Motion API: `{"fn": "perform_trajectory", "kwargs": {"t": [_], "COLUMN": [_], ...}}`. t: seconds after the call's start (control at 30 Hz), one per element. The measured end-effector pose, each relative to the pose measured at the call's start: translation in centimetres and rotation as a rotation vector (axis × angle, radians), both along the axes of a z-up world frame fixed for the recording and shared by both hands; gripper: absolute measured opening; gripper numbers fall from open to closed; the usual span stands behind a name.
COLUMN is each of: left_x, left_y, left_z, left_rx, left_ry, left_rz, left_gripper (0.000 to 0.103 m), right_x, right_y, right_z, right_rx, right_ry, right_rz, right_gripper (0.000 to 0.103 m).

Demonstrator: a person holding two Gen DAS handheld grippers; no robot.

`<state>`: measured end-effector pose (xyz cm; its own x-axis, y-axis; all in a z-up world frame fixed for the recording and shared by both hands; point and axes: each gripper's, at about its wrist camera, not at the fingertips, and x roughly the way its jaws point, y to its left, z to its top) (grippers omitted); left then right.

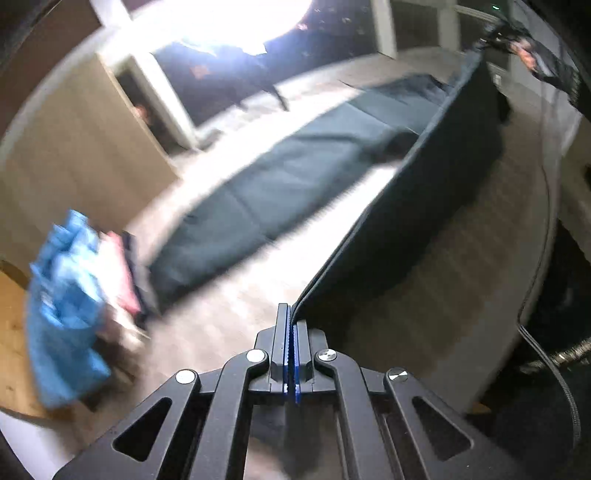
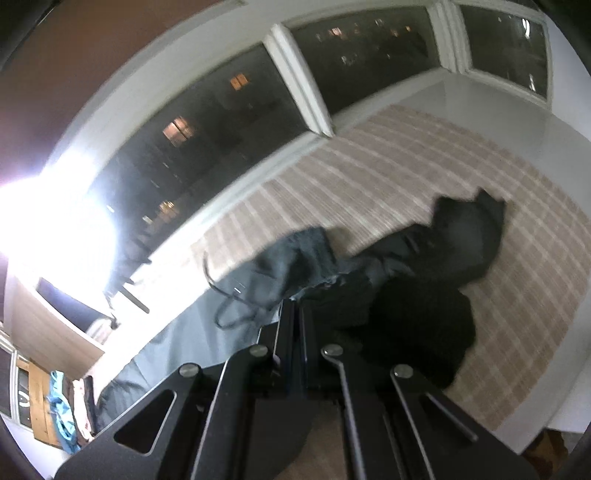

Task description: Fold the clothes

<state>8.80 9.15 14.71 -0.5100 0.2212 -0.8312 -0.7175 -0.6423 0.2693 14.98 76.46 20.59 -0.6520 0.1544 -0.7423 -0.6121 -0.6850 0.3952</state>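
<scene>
Left gripper [image 1: 291, 325] jaws clamped on the hem of the dark trousers [image 1: 288, 192], lifted edge taut over the checked cloth [image 1: 229, 332]. Right gripper [image 2: 295, 314] looks closed on bunched waist fabric. Mid-fold, I'd say; next: carry the edge across, lay flat.

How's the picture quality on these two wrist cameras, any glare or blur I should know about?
Left wrist view: a blown-out light at the top washes out the surface below it, and the blue cloth at left is smeared by motion blur. Right wrist view: strong glare floods the left edge, the dark garment is blurred and nearly featureless, and the window frame bows from fisheye distortion.
</scene>
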Motion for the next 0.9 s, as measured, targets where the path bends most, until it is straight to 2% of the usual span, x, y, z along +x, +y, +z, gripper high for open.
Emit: {"fn": "perform_trajectory", "kwargs": {"t": [0.07,0.17,0.37,0.6,0.63,0.7,0.77,0.8,0.9], "left_x": [-3.3,-9.4,-20.7,-28.2,-29.3,-30.2,-31.2,-31.3,-31.0], "left_y": [-0.1,1.2,3.9,6.0,6.4,6.4,6.4,6.0,4.7], "left_z": [1.4,1.5,-1.8,-7.5,-9.0,-10.1,-11.2,-11.0,-8.6], "left_rx": [-0.026,-0.076,-0.117,-0.178,-0.207,-0.238,-0.270,-0.253,-0.220], "left_ry": [0.059,0.103,0.076,-0.040,-0.069,-0.089,-0.109,-0.131,-0.121], "left_rz": [0.010,0.015,0.035,0.040,0.040,0.062,0.083,0.087,0.102], "left_gripper": [0.001,0.001,0.001,0.002,0.006,0.031,0.034,0.034,0.039], "right_x": [-2.1,-5.3,-14.0,-22.5,-23.4,-25.1,-26.7,-27.0,-26.9], "right_y": [-0.4,-1.0,0.4,2.2,2.1,2.4,2.8,2.9,2.8], "right_z": [0.4,1.1,-2.3,-8.1,-9.1,-11.0,-13.0,-13.5,-13.4], "right_rx": [0.022,0.053,0.091,0.118,0.117,0.103,0.075,0.066,0.048], "right_ry": [0.007,0.018,-0.049,-0.152,-0.176,-0.229,-0.292,-0.312,-0.309], "right_rz": [0.008,0.020,0.006,-0.007,0.004,0.024,0.035,0.035,0.045], "right_gripper": [0.002,0.002,0.002,0.002,0.002,0.004,0.008,0.014,0.018]}}
